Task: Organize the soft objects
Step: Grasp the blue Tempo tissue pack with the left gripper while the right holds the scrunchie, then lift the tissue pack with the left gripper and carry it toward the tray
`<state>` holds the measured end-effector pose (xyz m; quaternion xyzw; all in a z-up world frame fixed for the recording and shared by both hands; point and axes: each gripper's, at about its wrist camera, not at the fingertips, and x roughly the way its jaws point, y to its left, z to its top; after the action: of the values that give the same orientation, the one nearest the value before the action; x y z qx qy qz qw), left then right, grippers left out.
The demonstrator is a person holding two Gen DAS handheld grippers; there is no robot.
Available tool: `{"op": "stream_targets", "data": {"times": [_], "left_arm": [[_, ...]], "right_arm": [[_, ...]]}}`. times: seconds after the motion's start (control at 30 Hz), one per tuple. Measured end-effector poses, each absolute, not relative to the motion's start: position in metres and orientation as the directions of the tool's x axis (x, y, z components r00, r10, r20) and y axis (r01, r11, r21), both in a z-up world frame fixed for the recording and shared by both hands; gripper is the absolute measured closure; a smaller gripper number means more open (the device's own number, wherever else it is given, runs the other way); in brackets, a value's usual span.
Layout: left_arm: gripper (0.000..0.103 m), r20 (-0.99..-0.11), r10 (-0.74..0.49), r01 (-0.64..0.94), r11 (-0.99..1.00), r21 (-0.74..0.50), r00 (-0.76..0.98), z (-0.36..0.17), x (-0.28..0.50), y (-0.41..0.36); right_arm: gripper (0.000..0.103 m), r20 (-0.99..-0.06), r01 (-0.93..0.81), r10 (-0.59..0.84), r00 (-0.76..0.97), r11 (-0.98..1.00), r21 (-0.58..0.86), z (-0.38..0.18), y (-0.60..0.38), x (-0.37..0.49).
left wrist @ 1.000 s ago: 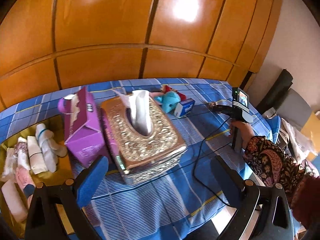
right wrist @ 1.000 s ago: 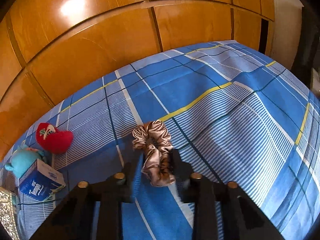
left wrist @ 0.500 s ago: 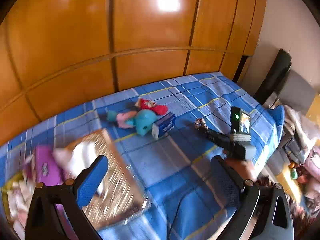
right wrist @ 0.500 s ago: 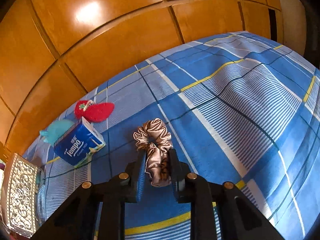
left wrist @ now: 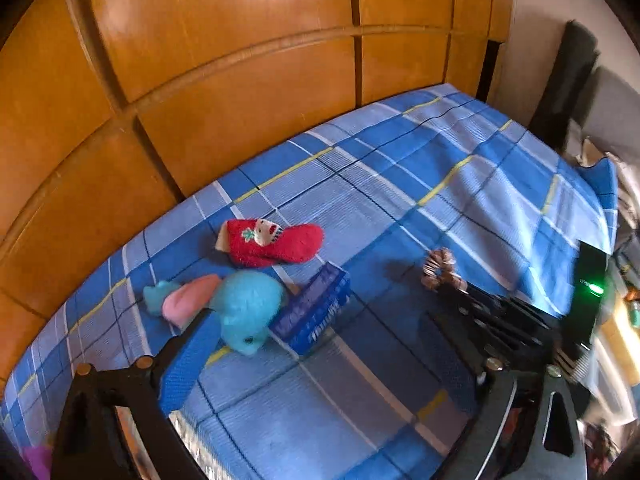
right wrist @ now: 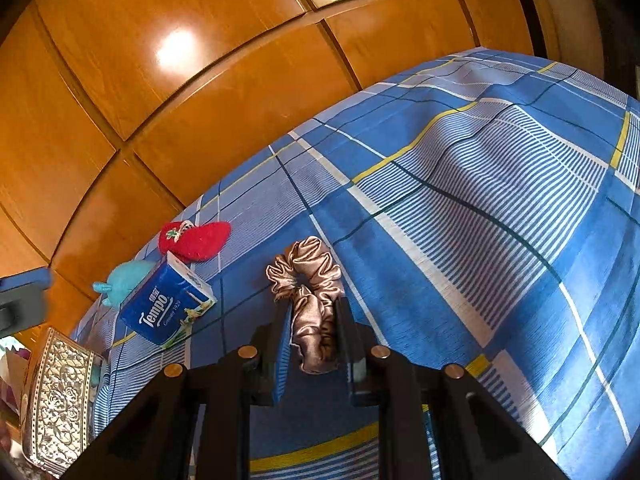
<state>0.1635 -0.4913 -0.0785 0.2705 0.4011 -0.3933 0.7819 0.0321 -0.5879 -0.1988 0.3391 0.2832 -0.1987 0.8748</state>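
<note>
My right gripper [right wrist: 311, 312] is shut on a brown satin scrunchie [right wrist: 310, 280] and holds it above the blue plaid bedspread [right wrist: 480, 208]. In the left wrist view the scrunchie [left wrist: 438, 268] shows at the tip of the right gripper [left wrist: 450, 286]. My left gripper [left wrist: 320, 344] is open and empty, above a teal plush toy [left wrist: 244, 308], a blue Tempo tissue pack [left wrist: 316, 310] and a red sock [left wrist: 276, 242]. The same toy [right wrist: 124, 280], pack [right wrist: 166, 306] and sock [right wrist: 194, 238] lie left of the scrunchie in the right wrist view.
A gold embossed tissue box [right wrist: 56, 396] stands at the lower left. Wooden wardrobe doors [left wrist: 240, 80] rise behind the bed. The bed's right edge [left wrist: 600, 184] drops off toward dark furniture.
My left gripper has swung right, away from the tissue boxes and the rolled socks, over the plush toy. My right gripper has carried the scrunchie left, toward the tissue pack and sock.
</note>
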Motion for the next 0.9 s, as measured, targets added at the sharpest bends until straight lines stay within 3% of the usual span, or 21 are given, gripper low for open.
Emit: {"op": "stream_targets", "data": {"times": [0.13,0.3,0.67,0.73,0.8,0.9], "left_arm": [[0.005,-0.838,-0.336,0.828,0.516,0.219,0.431,-0.102,0.177,-0.512],[0.018,-0.852,-0.255,0.825,0.480,0.299,0.457,-0.130,0.188,-0.523],[0.040,-0.836,-0.288,0.866,0.338,0.368,0.467,-0.145,0.146,-0.531],[0.046,-0.842,-0.290,0.876,0.316,0.364,0.454,-0.148,0.139,-0.532],[0.064,-0.854,-0.273,0.881,0.312,0.356,0.443,-0.152,0.136,-0.532],[0.075,-0.890,-0.254,0.895,0.346,0.282,0.379,-0.158,0.141,-0.528]], "right_arm": [[0.085,-0.624,0.537,-0.153,0.766,0.686,0.490,-0.200,-0.589,0.031],[0.085,-0.617,0.533,-0.149,0.772,0.681,0.502,-0.201,-0.590,0.030],[0.085,-0.608,0.526,-0.145,0.781,0.676,0.515,-0.203,-0.592,0.028],[0.085,-0.608,0.527,-0.146,0.780,0.677,0.514,-0.203,-0.592,0.028],[0.085,-0.608,0.526,-0.145,0.781,0.677,0.515,-0.203,-0.592,0.028],[0.085,-0.606,0.526,-0.146,0.782,0.675,0.517,-0.203,-0.592,0.027]]}}
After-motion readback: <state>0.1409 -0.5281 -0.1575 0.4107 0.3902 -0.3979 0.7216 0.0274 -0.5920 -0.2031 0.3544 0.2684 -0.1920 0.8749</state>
